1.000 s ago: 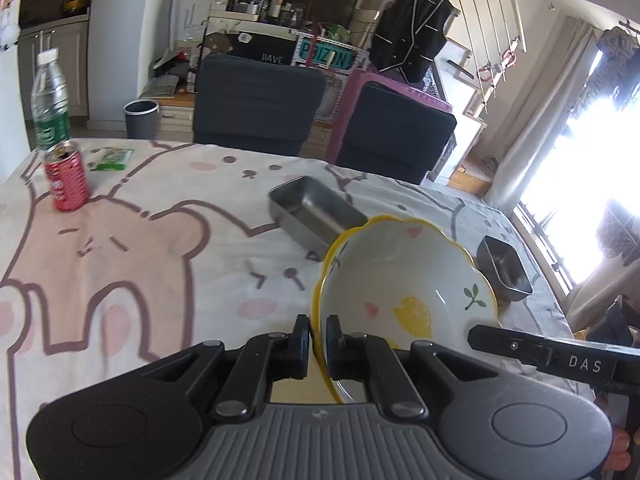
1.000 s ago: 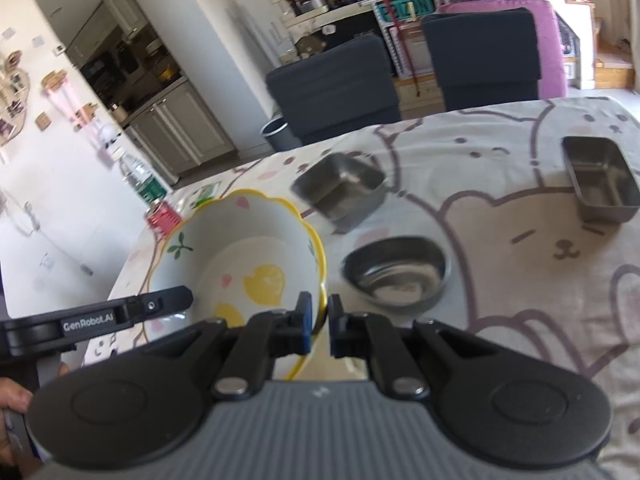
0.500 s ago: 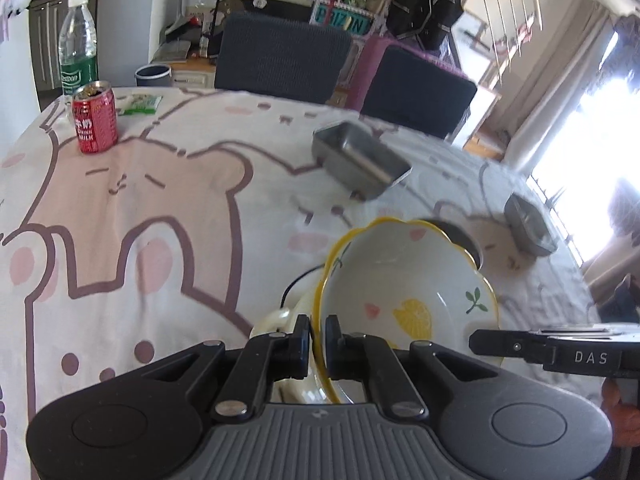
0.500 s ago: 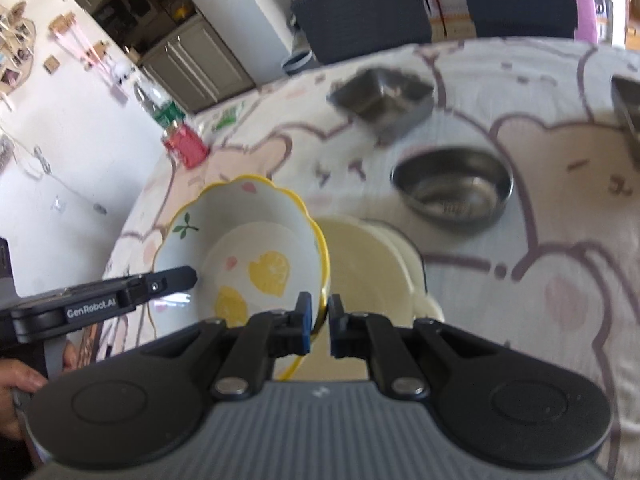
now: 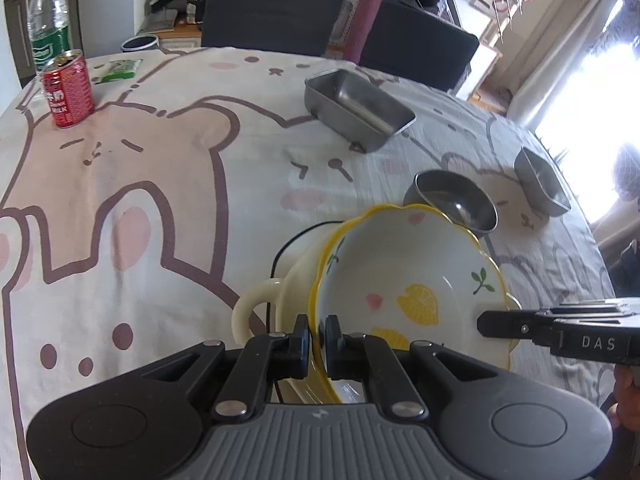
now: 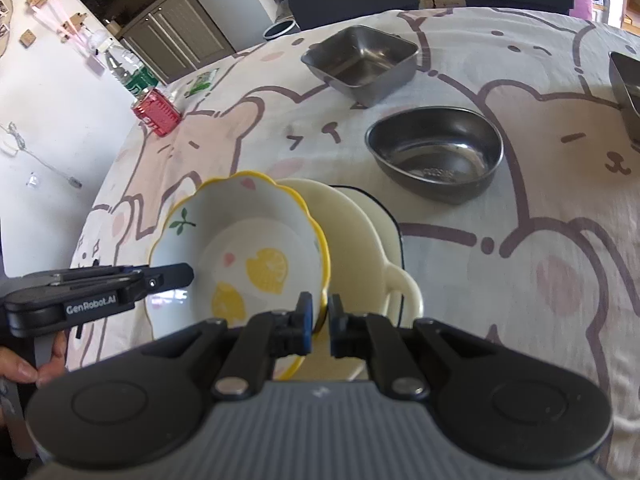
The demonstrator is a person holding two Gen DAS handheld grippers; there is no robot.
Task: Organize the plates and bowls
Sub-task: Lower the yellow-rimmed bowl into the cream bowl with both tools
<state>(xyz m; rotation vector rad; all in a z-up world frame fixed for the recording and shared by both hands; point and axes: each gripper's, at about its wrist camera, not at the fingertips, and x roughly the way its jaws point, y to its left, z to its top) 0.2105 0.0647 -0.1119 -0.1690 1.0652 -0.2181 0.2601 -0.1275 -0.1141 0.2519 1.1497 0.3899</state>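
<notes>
A white bowl with a wavy yellow rim and lemon prints (image 5: 404,280) (image 6: 244,252) hangs just over a cream two-handled bowl (image 5: 288,280) (image 6: 360,240). My left gripper (image 5: 318,338) is shut on the near rim of the lemon bowl. My right gripper (image 6: 320,320) is shut on the opposite side of the same rim. Each gripper shows in the other's view, at the far edge of the bowl. A round steel bowl (image 5: 454,200) (image 6: 436,152) sits on the tablecloth just beyond the cream bowl.
A rectangular steel tray (image 5: 356,108) (image 6: 360,62) lies further back, and a second steel tray (image 5: 542,186) (image 6: 626,92) lies near the table's right edge. A red can (image 5: 68,88) (image 6: 158,114) and a water bottle (image 5: 48,16) stand far left. Two dark chairs (image 5: 272,8) back the table.
Both grippers have come down with the lemon bowl. The cream two-handled bowl has come into view beneath it, and the lemon bowl now sits close over it.
</notes>
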